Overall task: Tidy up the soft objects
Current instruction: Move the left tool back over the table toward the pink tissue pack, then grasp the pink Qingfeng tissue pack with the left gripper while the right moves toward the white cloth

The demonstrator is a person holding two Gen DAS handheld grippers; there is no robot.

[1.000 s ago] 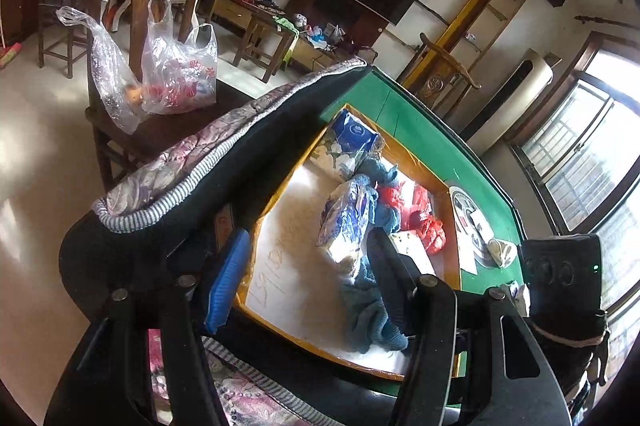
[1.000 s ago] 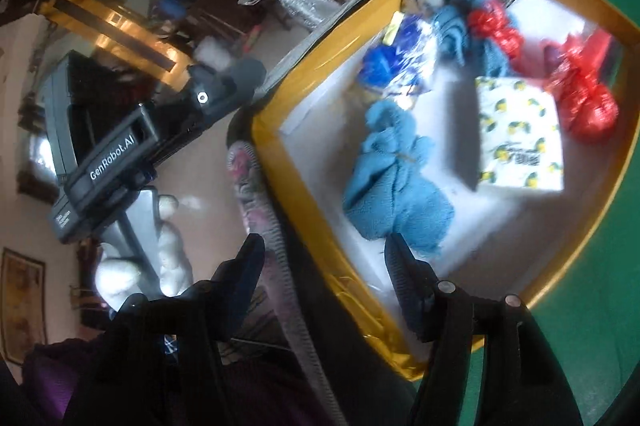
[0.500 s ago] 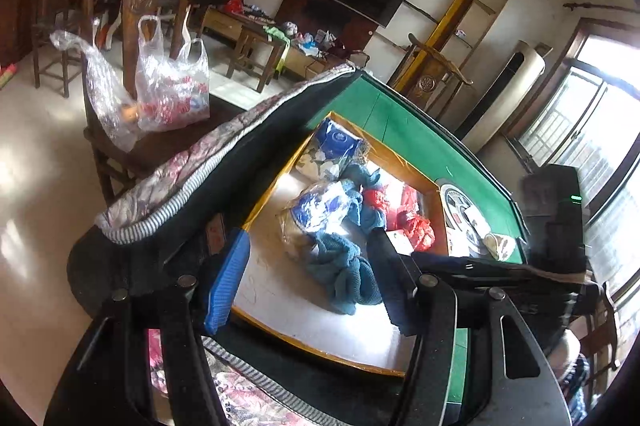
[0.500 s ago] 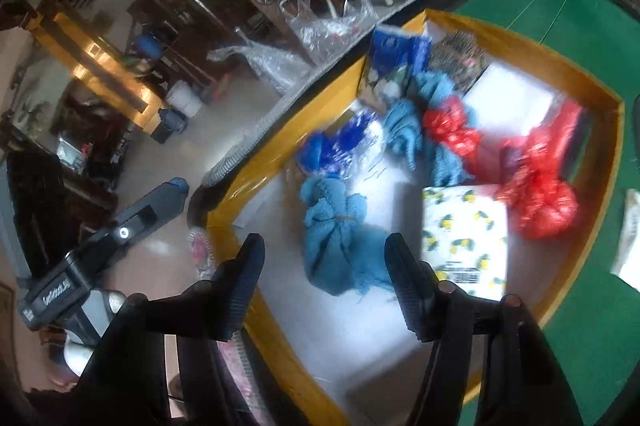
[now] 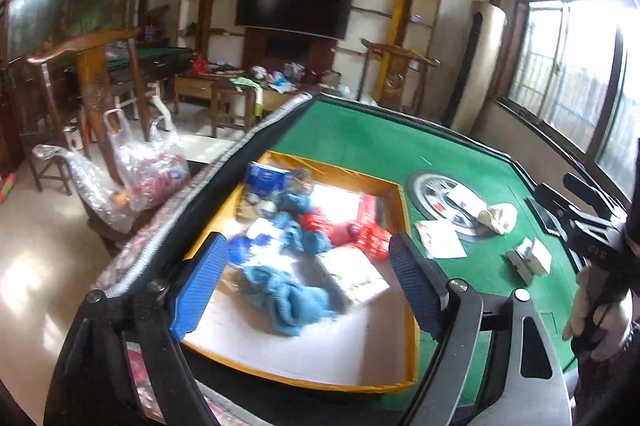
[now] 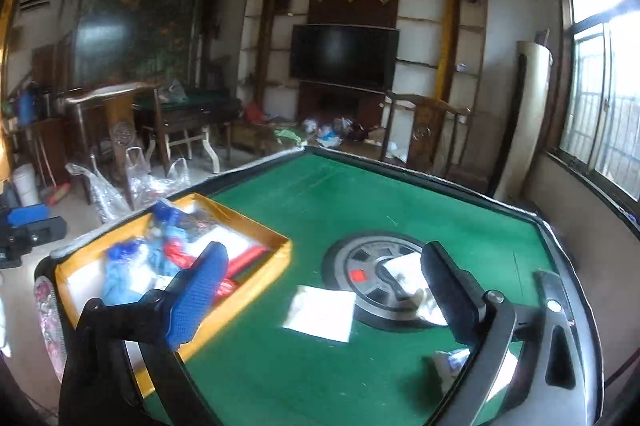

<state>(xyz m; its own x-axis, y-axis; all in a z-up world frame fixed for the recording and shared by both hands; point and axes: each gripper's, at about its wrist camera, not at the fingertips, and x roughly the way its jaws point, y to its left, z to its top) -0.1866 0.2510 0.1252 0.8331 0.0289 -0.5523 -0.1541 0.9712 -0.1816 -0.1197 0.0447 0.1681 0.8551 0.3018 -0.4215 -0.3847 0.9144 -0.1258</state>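
both claws are opening with nothing between the jaws. the left claw (image 5: 308, 278) hangs above the yellow-rimmed tray (image 5: 404, 210) on the green tabletop (image 5: 380, 146), where a blue knitted bundle (image 5: 288, 294) lies near a patterned packet (image 5: 352, 274). the right claw (image 6: 320, 286) hovers over the tabletop, right of the tray.
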